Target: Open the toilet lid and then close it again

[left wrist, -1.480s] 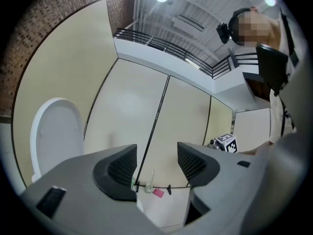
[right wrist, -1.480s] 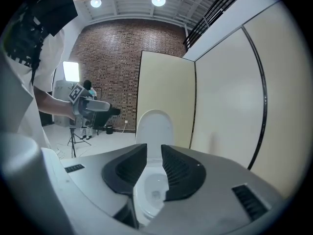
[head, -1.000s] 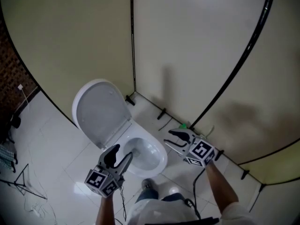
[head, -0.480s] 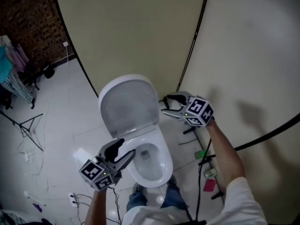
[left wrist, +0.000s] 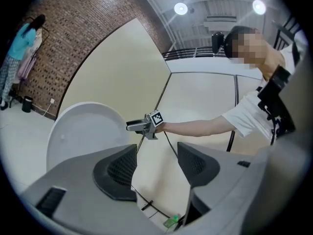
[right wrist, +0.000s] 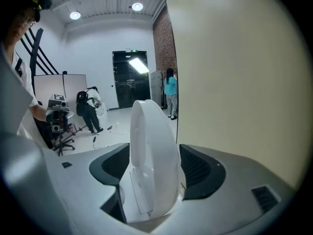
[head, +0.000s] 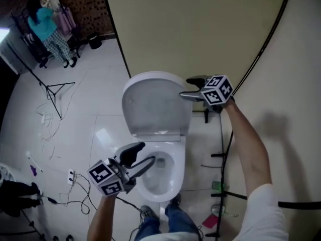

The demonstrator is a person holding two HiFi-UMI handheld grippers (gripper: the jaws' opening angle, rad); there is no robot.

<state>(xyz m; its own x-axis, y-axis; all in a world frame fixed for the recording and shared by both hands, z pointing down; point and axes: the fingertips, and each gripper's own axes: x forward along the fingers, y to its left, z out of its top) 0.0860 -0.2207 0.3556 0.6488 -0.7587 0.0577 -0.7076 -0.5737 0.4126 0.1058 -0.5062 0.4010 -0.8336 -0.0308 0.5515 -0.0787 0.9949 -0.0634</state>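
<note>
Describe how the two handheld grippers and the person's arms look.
The left gripper and right gripper are grey with black ribbed pads; each carries a white cube printed with black square markers. A thin black cable trails from the right one. The person wears a white short sleeve.

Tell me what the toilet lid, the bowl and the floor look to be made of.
Toilet lid: probably moulded plastic, white with a satin finish; it is a thin shell with a dull, even sheen. Bowl: likely glazed ceramic, glossy white; its rim looks thick and smooth. Floor: large white polished tiles, going by the grout lines and a bright light reflection.
</note>
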